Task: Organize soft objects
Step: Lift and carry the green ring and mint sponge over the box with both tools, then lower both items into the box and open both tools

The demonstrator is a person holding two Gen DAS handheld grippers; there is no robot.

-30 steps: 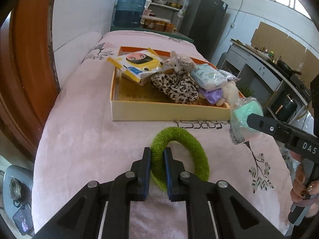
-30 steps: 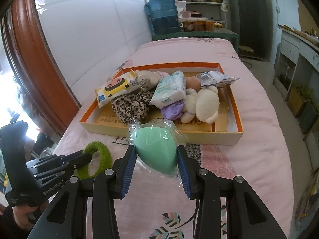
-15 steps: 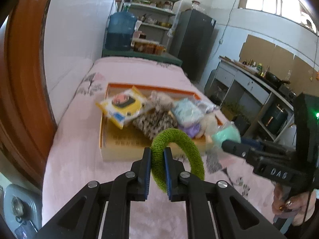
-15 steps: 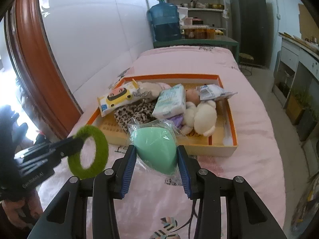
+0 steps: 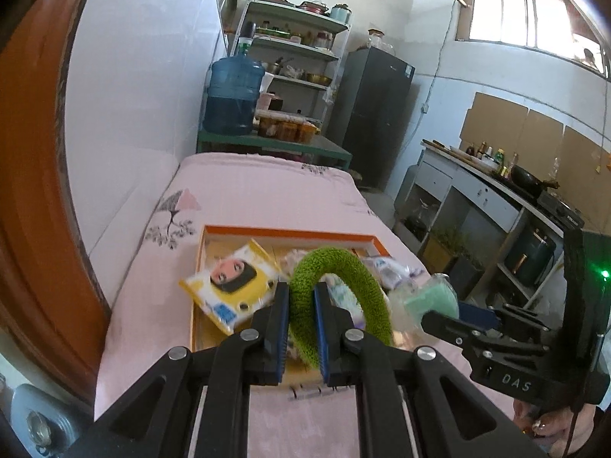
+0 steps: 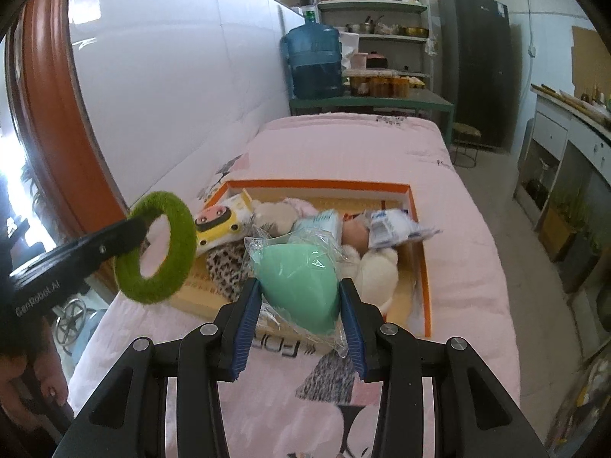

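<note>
My left gripper [image 5: 301, 328] is shut on a fuzzy green ring [image 5: 345, 267] and holds it in the air above the near edge of the orange-rimmed tray [image 5: 290, 232]. In the right wrist view the green ring [image 6: 179, 267] hangs at the left, gripped by the left gripper [image 6: 135, 229]. My right gripper [image 6: 299, 320] is shut on a mint-green sponge in clear plastic wrap [image 6: 301, 282], held above the tray's [image 6: 414, 206] near edge. The sponge also shows in the left wrist view [image 5: 427, 297]. The tray holds a yellow wipes pack [image 5: 229, 282], a leopard-print cloth [image 6: 225, 263], a cream plush toy [image 6: 378, 267] and tissue packs [image 6: 393, 225].
The tray lies on a pink bedspread [image 6: 343, 149] beside a white padded wall [image 6: 172, 76]. A blue water jug [image 6: 315, 61] and shelves stand past the bed's far end. A kitchen counter [image 5: 496, 187] runs along the right. A wooden frame [image 5: 30, 191] is at the left.
Both grippers rose from the bedspread and moved forward over the tray's near edge, the left carrying the green ring up off the bed, the right still holding the sponge.
</note>
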